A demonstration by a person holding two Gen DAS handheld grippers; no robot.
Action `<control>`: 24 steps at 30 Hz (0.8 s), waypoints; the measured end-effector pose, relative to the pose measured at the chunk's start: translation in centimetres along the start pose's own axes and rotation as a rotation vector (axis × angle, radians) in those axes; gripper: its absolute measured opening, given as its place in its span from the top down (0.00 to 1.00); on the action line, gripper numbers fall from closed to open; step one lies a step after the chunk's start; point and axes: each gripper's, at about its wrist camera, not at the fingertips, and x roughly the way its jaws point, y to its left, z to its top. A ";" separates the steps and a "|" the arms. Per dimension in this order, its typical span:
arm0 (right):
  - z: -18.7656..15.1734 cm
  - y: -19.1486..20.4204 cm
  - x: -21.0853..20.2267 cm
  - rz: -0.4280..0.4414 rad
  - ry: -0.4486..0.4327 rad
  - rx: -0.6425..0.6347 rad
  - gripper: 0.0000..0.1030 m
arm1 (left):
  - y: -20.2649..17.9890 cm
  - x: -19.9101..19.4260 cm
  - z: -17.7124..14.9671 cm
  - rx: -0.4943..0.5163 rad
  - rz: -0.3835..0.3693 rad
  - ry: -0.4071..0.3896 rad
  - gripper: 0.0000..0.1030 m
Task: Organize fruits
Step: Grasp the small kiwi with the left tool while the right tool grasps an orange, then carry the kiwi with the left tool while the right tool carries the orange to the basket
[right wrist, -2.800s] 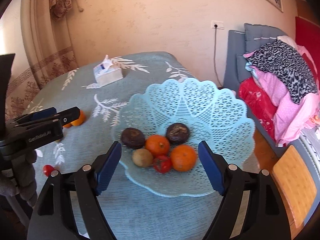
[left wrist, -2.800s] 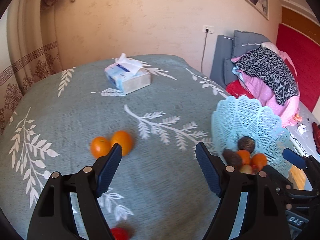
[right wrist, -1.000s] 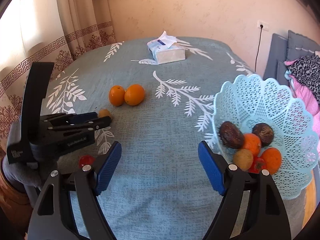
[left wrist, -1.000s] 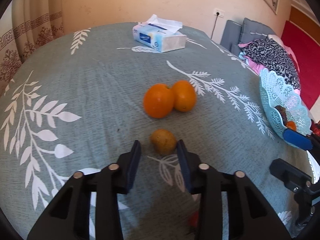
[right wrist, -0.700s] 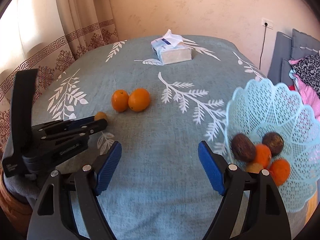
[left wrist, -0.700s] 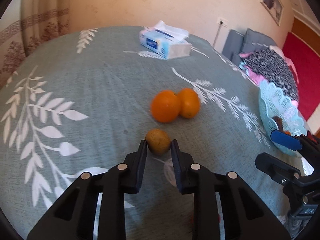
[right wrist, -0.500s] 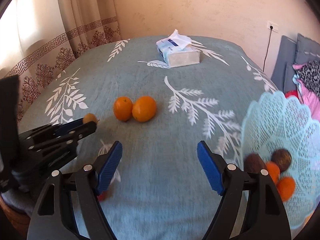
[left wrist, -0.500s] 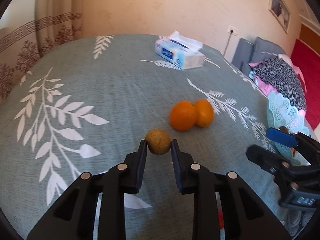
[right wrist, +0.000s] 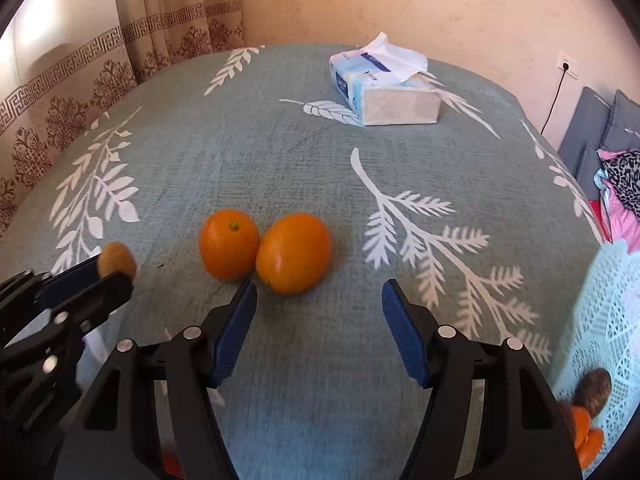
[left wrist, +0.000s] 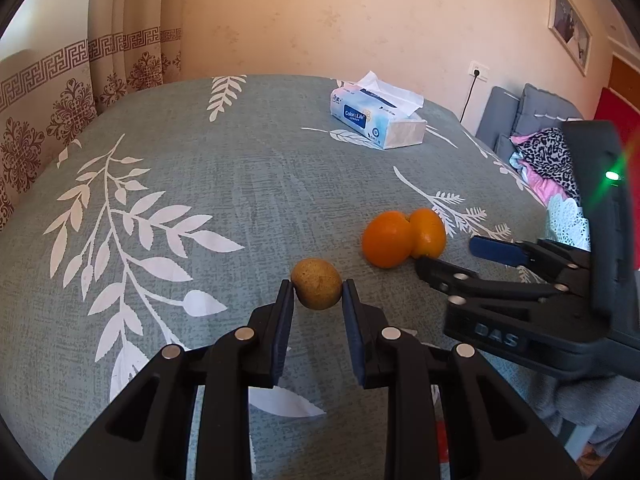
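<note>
So since the earlier frames the right gripper (right wrist: 316,320) has swung away from the pale blue lace-pattern plastic basket (right wrist: 604,320), now off at 4 o'clock in its view, and over to the two loose oranges. Its blue-padded fingers have just been closing, though they're about half open with nothing between them. The left gripper (left wrist: 316,304) has clamped shut on the small brownish-yellow round fruit (left wrist: 316,289) and looks slightly lifted off the grey-green leaf-print tabletop (left wrist: 240,184).

What could go wrong, biggest first:
- The basket sits right at the tabletop's edge, so a bump while dropping fruit in could tip it off.
- The two grippers are close together, with the right one at 3 o'clock in the left view, so they could clash.
- The larger smooth orange (right wrist: 294,258) touches the smaller round orange with the green stem dot (right wrist: 229,244). A finger landing on one could send the other rolling.
- The small fruit is pinched only at the fingertips, so a quick swing might pop it out.
</note>
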 end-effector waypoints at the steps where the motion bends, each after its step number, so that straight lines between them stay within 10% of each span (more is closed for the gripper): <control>1: 0.2 0.1 0.4 -0.003 0.005 -0.005 0.37 | 0.0 0.0 0.0 -0.001 0.000 0.000 0.76; 10: 1.3 0.4 1.4 0.016 0.002 -0.010 0.58 | 0.0 0.1 0.0 0.001 0.010 -0.002 0.76; 24: -0.6 -1.5 -2.6 0.019 -0.038 0.074 0.58 | -0.6 -0.7 0.0 0.035 0.070 -0.045 0.76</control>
